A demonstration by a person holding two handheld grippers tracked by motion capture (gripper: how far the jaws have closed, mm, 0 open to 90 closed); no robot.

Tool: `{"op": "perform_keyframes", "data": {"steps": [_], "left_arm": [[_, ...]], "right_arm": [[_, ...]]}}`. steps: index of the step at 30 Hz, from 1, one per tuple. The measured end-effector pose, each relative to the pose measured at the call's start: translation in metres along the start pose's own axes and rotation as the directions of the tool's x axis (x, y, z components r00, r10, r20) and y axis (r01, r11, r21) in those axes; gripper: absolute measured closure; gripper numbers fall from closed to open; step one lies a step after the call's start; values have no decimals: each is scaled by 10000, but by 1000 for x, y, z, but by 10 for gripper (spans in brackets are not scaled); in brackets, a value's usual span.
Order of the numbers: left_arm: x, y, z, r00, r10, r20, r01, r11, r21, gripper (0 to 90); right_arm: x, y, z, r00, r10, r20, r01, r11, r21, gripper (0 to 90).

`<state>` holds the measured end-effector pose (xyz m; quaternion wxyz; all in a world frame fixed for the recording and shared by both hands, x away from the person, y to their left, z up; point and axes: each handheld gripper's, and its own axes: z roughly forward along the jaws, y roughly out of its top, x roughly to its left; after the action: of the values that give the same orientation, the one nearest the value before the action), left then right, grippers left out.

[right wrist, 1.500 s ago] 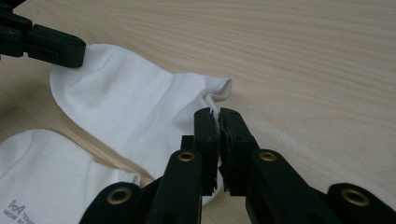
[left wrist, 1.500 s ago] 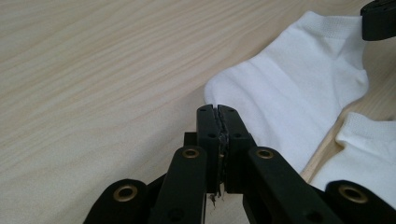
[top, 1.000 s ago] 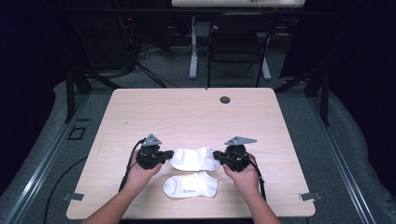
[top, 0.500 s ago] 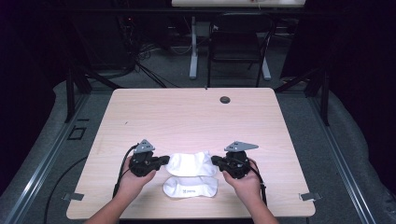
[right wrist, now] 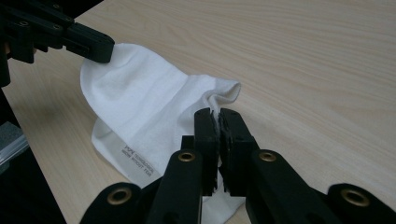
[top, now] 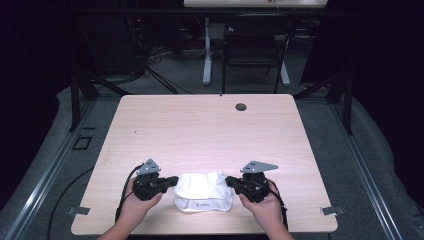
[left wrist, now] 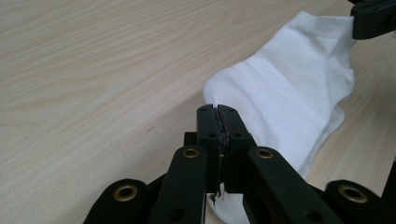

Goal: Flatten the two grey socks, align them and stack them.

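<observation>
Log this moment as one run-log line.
left gripper: shut on top sock | right gripper: shut on top sock | top sock: held over bottom sock | table: near edge

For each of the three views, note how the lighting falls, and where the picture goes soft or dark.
High view: the table is evenly lit, the room behind nearly black, and the white sock almost blows out. Left gripper view: the sock is sharp, the left gripper close and dark. Right gripper view: the lower sock shows readable print, with a black lower-left corner.

Both grippers, left (top: 172, 180) & right (top: 230, 181): black w/ brass-ringed screws, grey triangular top plates, black cables trailing.
</observation>
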<state>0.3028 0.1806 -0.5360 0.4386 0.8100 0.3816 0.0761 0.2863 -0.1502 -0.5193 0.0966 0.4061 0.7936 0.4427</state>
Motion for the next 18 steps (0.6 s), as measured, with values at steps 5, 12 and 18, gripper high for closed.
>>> {"op": "perform_keyframes", "data": {"steps": [5, 12, 18], "left_arm": [[-6, -8, -3, 10000, 23, -16, -23, 10000, -52, 887], [-13, -16, -2, 9994, 333, -138, -331, 9994, 92, 887], [-12, -21, 1, 9995, 321, -31, -320, 9993, 197, 887]], "right_arm": [[5, -7, 0, 9999, -163, 6, 163, 9996, 223, 864], [8, -16, 1, 9998, -211, 50, 209, 9994, 283, 864], [7, -21, 3, 9999, -134, 15, 133, 9995, 296, 864]]}}
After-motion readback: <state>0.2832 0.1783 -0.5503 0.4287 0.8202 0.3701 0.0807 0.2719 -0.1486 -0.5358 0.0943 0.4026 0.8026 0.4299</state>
